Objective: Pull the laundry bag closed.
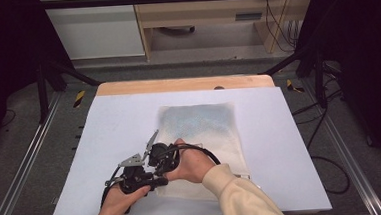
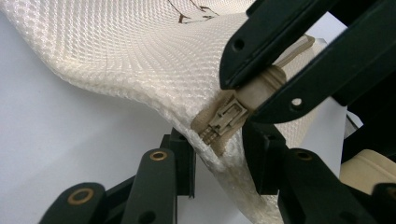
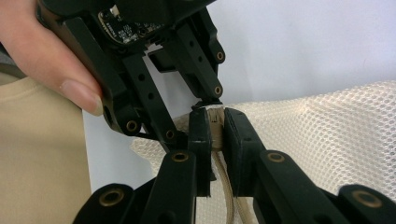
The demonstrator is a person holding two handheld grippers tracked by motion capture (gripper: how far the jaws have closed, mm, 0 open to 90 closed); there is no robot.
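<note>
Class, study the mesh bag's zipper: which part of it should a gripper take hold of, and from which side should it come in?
Grip the zipper pull tab, the flat beige tongue sticking out from the slider at the corner of the mesh bag. Come in from the open side beyond the corner, jaws on the tab's two flat faces, as the right gripper does. The fabric offers only soft mesh.
</note>
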